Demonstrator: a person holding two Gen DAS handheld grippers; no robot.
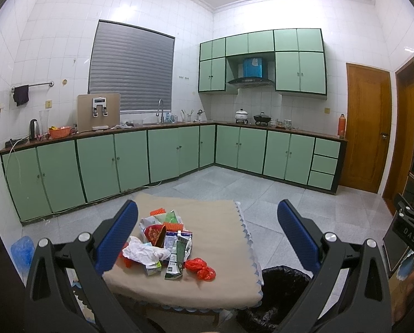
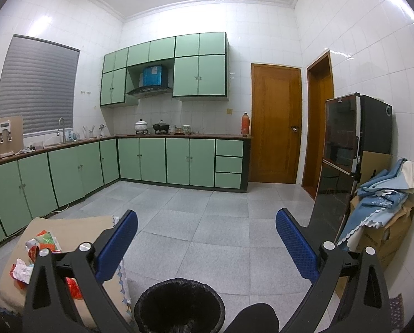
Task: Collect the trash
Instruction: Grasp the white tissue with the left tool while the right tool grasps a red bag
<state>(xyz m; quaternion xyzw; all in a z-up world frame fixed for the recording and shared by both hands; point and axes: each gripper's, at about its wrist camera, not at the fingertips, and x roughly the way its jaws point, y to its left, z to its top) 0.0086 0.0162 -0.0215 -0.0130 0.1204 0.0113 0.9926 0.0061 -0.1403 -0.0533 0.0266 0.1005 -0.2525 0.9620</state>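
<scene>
A heap of trash (image 1: 162, 245) lies on a small table with a beige cloth (image 1: 215, 219): crumpled white paper (image 1: 144, 252), a red wrapper (image 1: 200, 268), a green-and-white tube (image 1: 176, 260) and small cartons. My left gripper (image 1: 207, 222) is open and empty, held above and before the table. A bin with a black liner (image 2: 179, 302) stands on the floor right of the table; it also shows in the left wrist view (image 1: 286, 280). My right gripper (image 2: 207, 224) is open and empty above the bin, with the table's trash (image 2: 37, 252) at its left.
Green kitchen cabinets (image 1: 162, 155) run along the left and back walls. A black fridge (image 2: 354, 152) and a cardboard box with blue cloths (image 2: 381, 213) stand at the right. Wooden doors (image 2: 276, 125) are at the back. A grey tiled floor (image 2: 207, 216) lies between.
</scene>
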